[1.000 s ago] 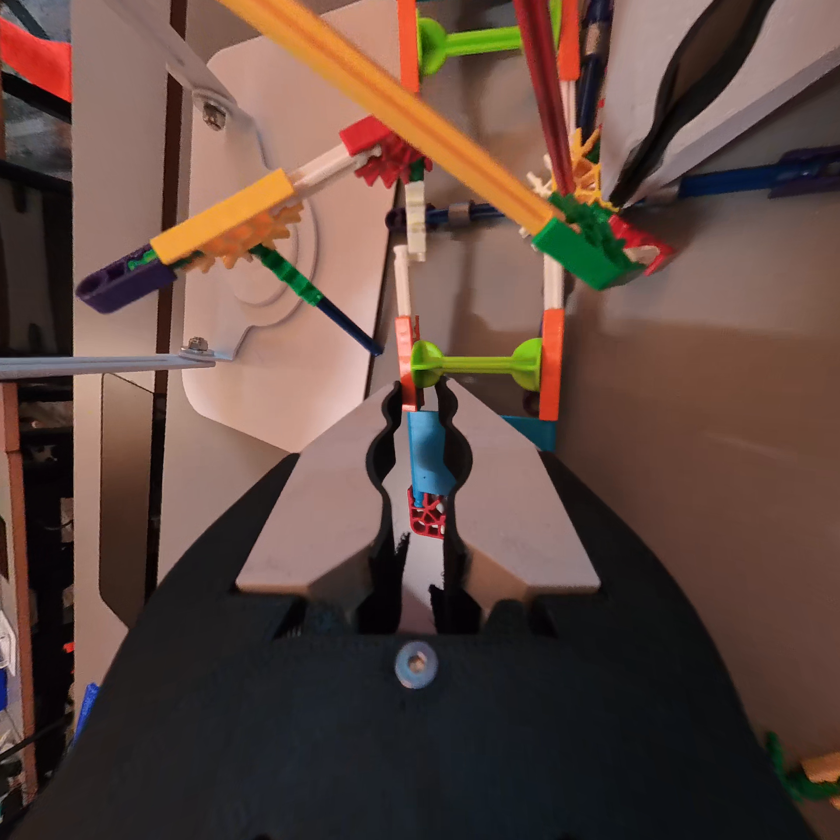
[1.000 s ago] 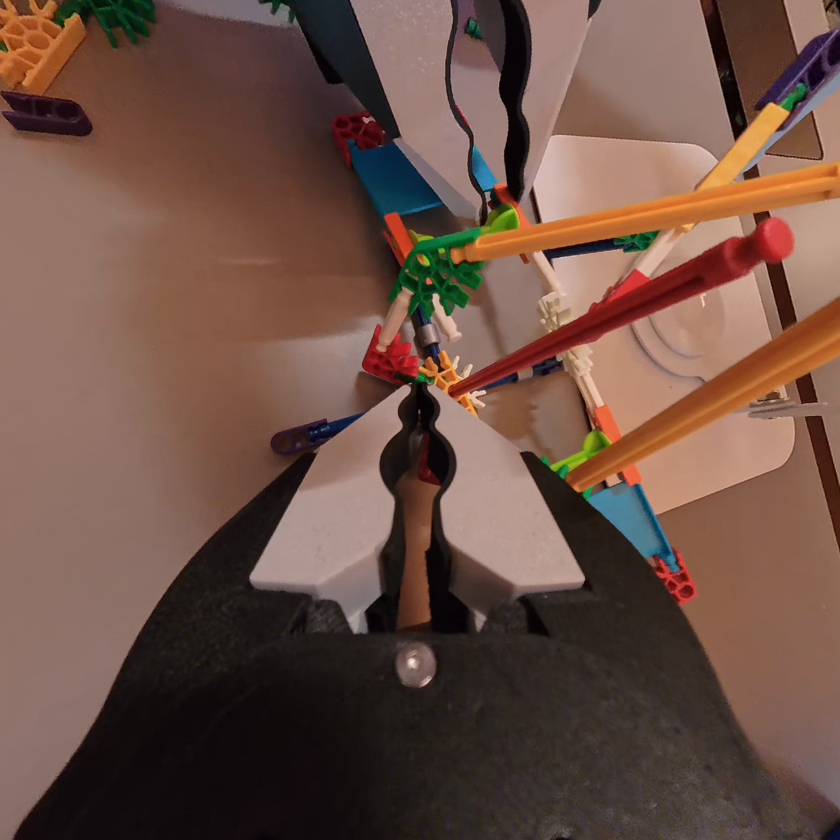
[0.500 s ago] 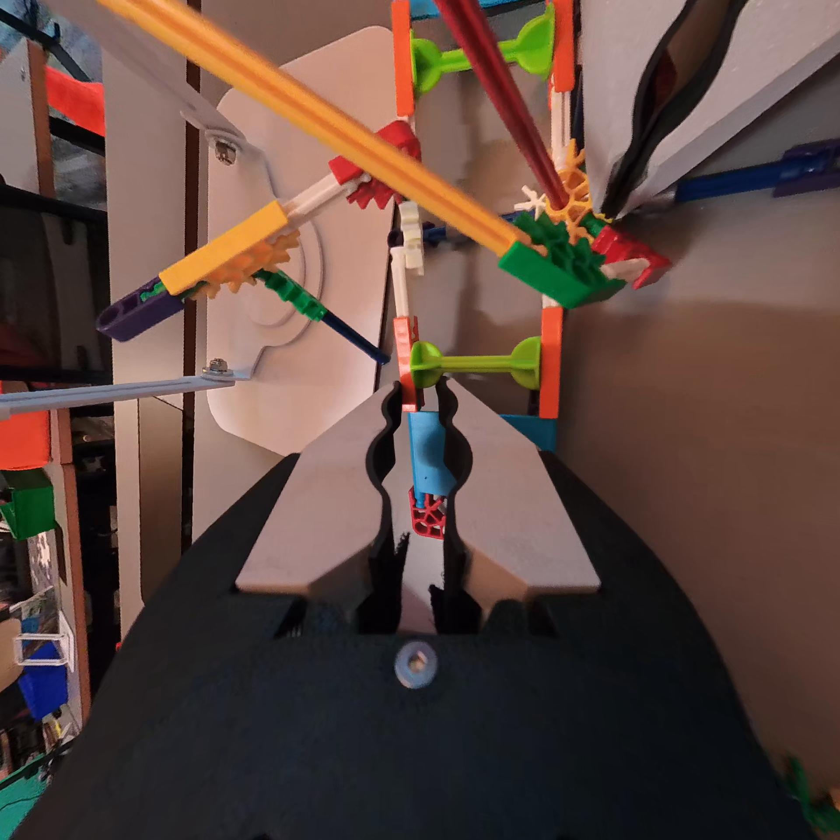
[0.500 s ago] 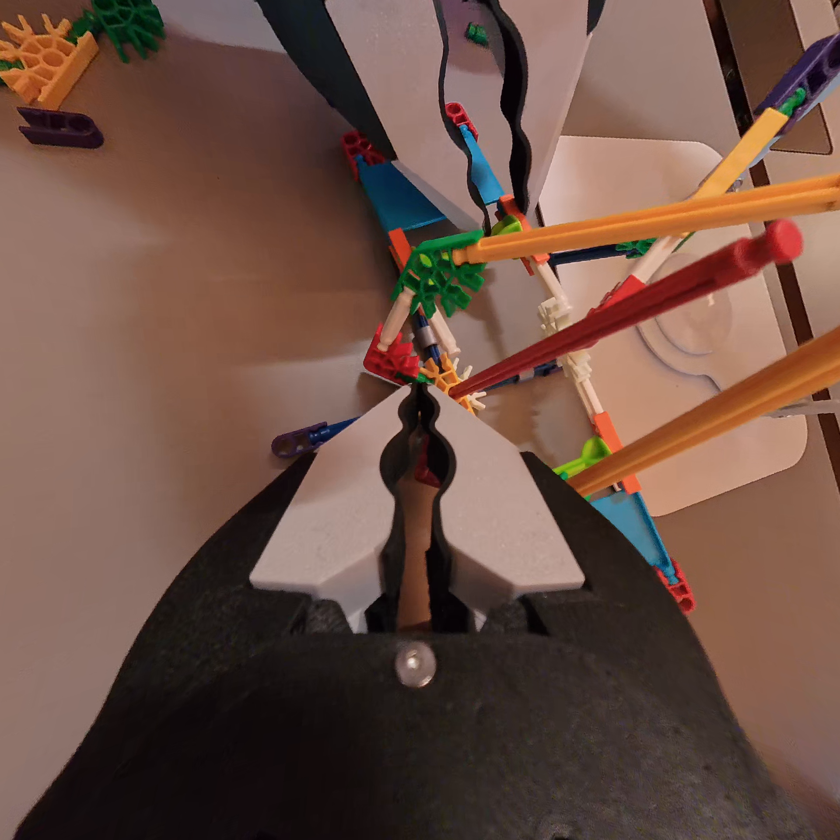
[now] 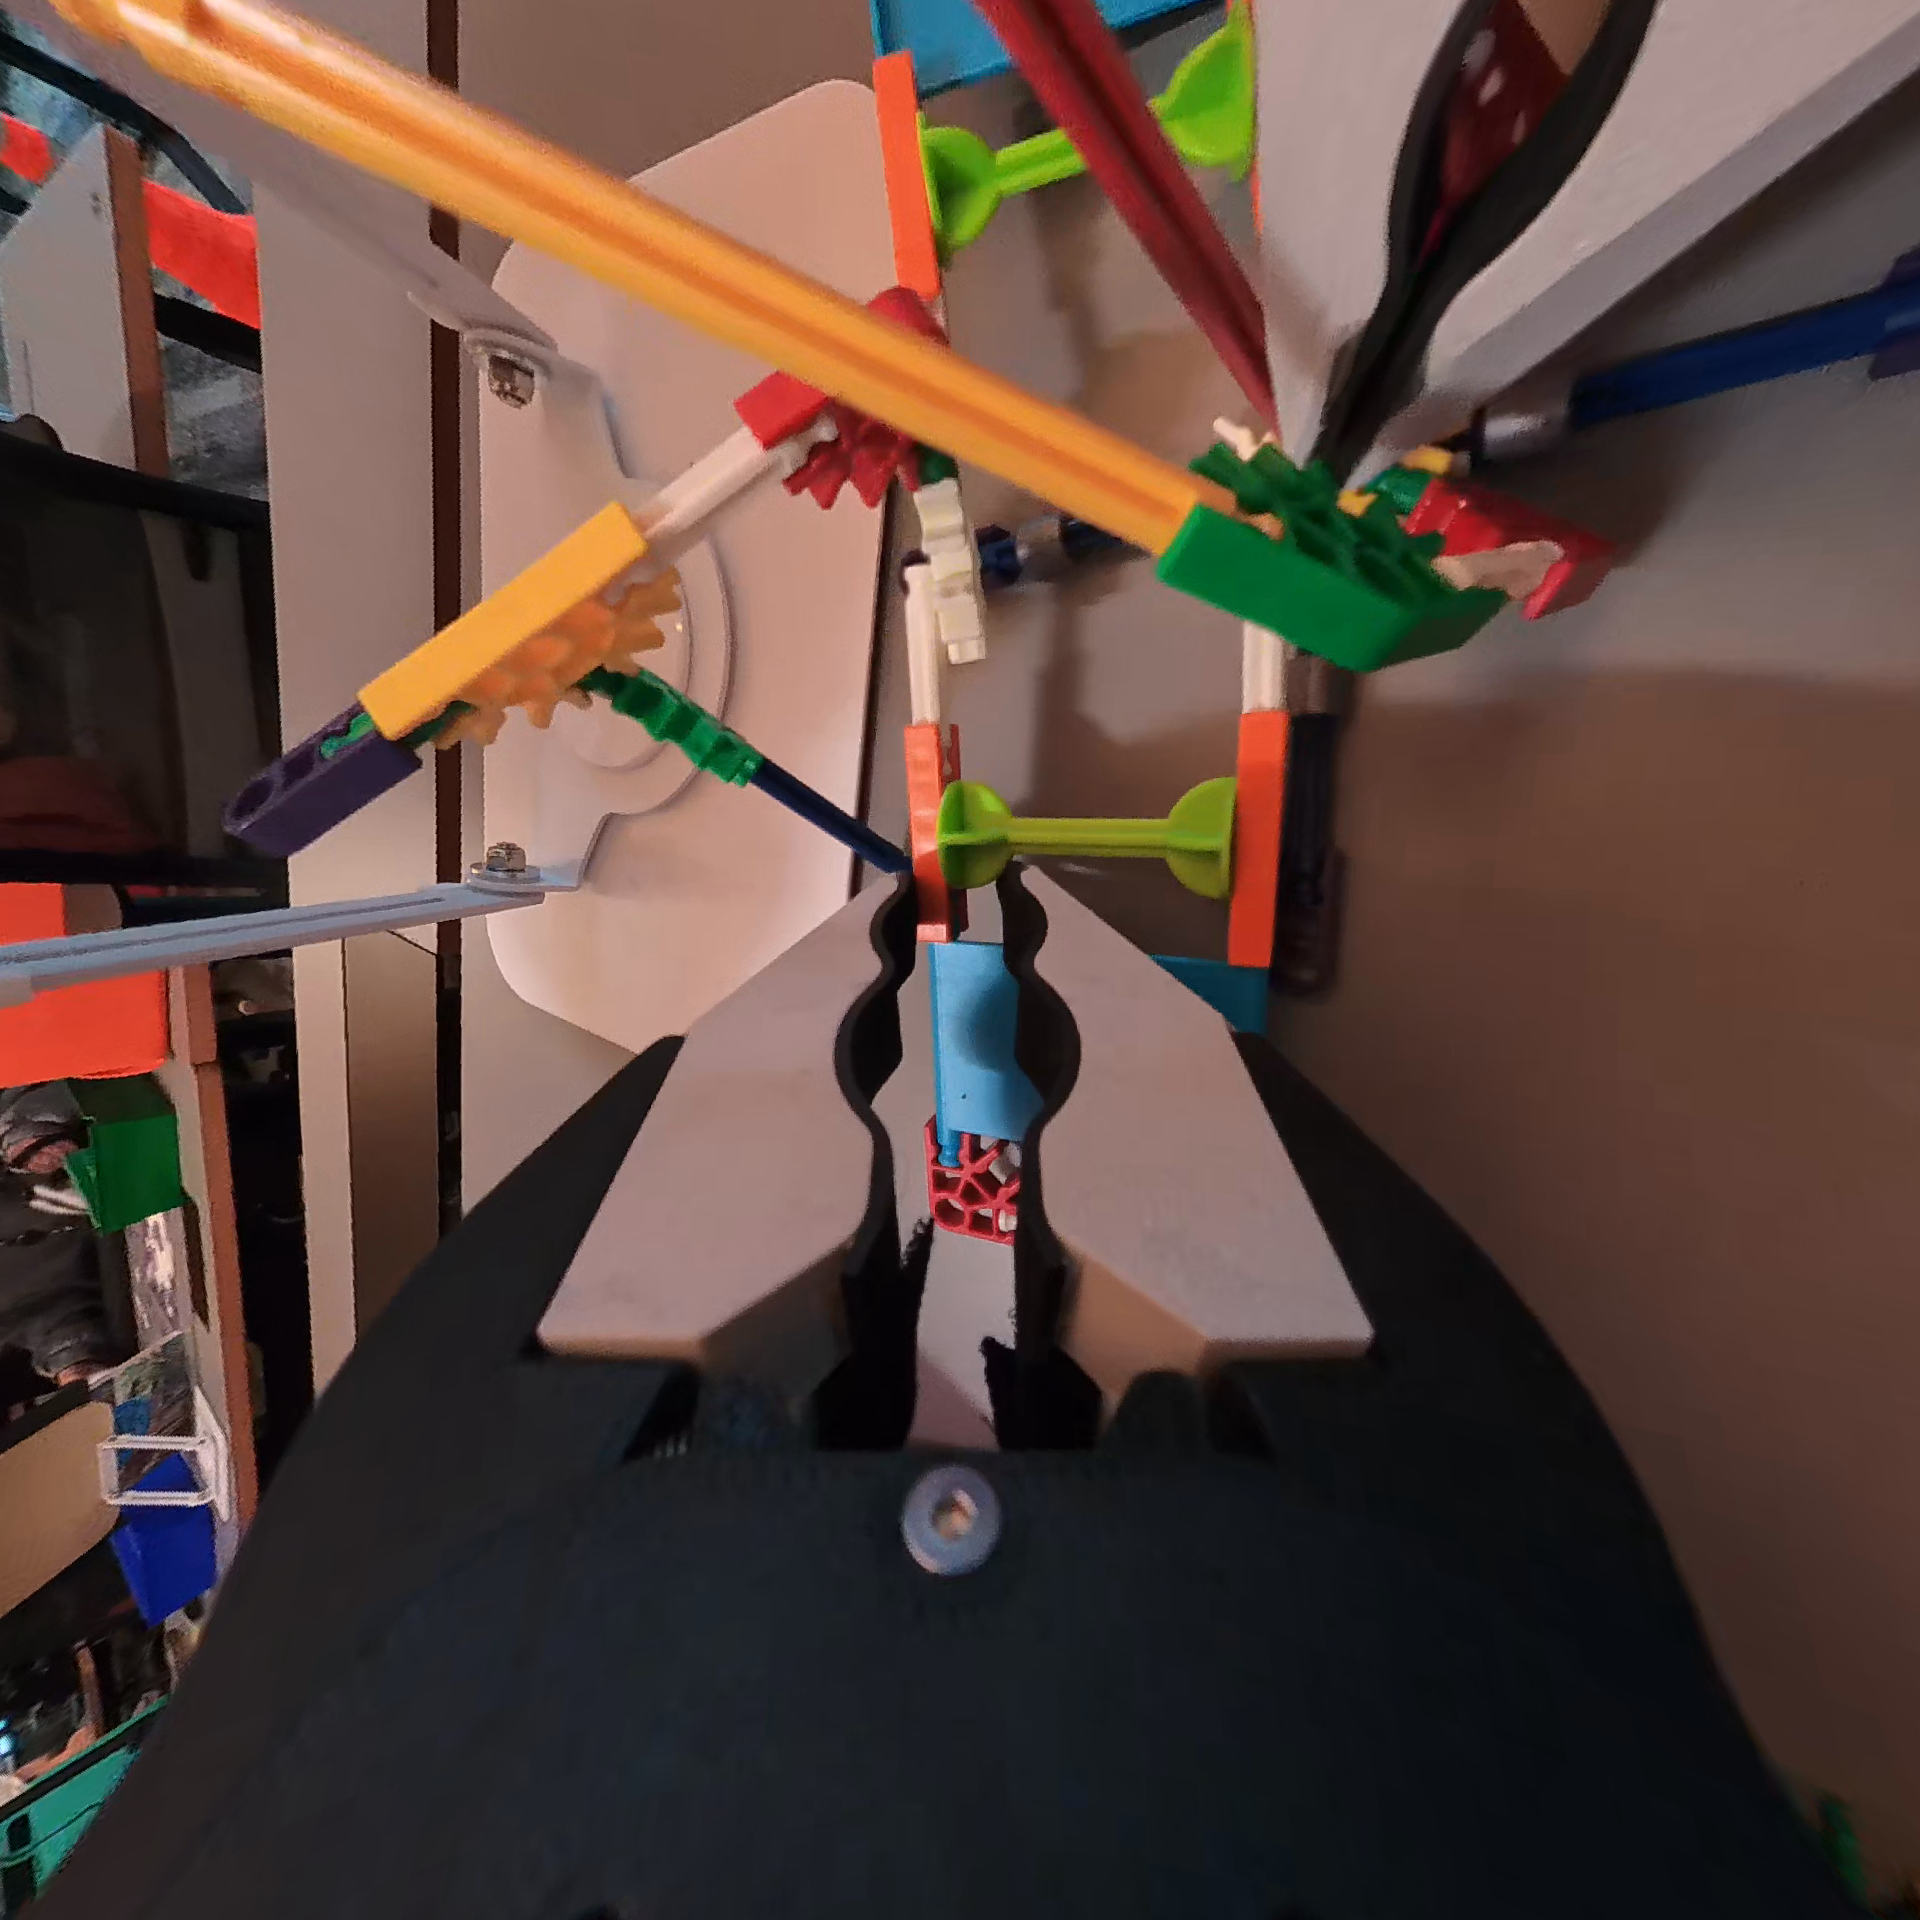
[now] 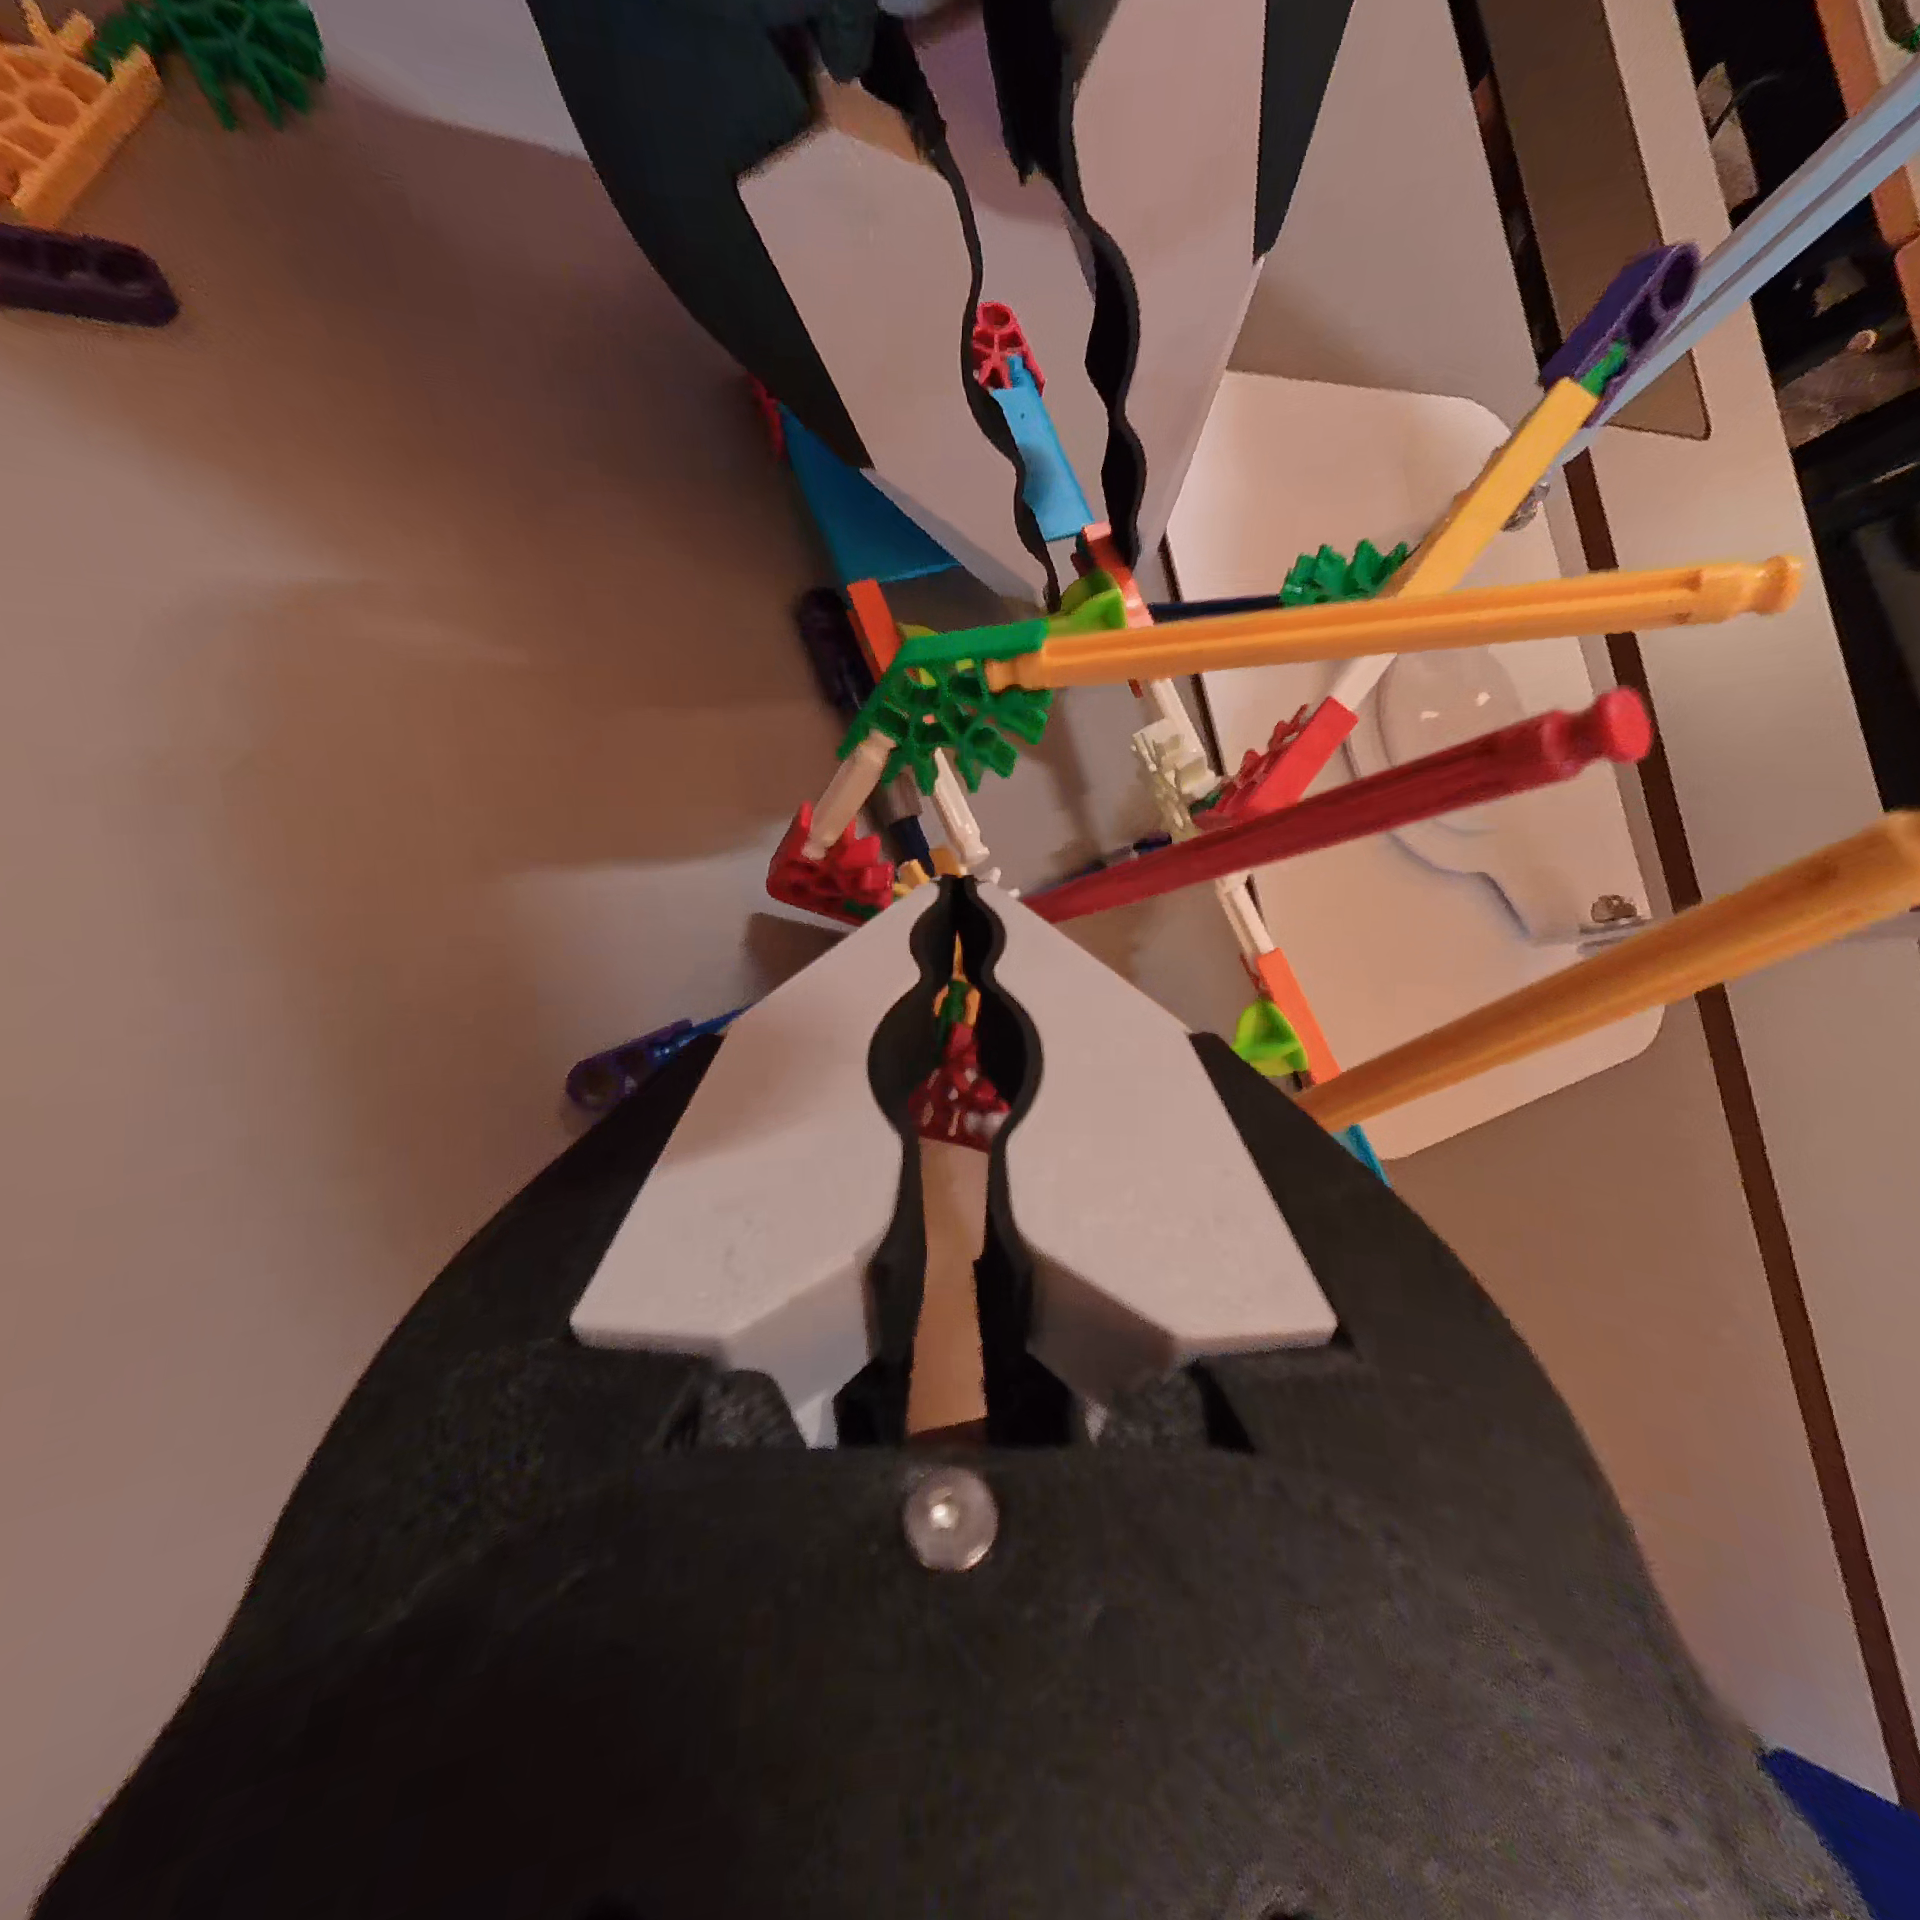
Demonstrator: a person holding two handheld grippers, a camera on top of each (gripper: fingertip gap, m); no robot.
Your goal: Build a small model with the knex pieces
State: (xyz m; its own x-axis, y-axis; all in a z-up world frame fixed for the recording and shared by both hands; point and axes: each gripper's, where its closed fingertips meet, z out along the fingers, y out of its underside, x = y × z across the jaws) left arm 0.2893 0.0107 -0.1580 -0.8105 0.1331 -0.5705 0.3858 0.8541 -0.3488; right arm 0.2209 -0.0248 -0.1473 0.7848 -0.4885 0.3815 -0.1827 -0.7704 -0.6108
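Currently left tool [image 5: 958, 883] clamped on model's [image 5: 1091, 582] orange piece [image 5: 928, 821]; right tool [image 6: 961, 894] pinched shut on its hub above tabletop [image 6: 312, 831].

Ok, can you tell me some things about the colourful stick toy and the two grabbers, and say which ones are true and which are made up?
1. The left gripper is shut on the blue piece of the stick toy. True.
2. The right gripper is wide open and far from the toy. False: its jaws are closed at a joint of the toy, with red and orange pieces between them.
3. A long red rod sticks out of the toy. True.
4. The light green spool piece joins two orange pieces. True.
5. The loose purple piece on the table is held by a gripper. False: it lies alone, beside a loose orange piece.
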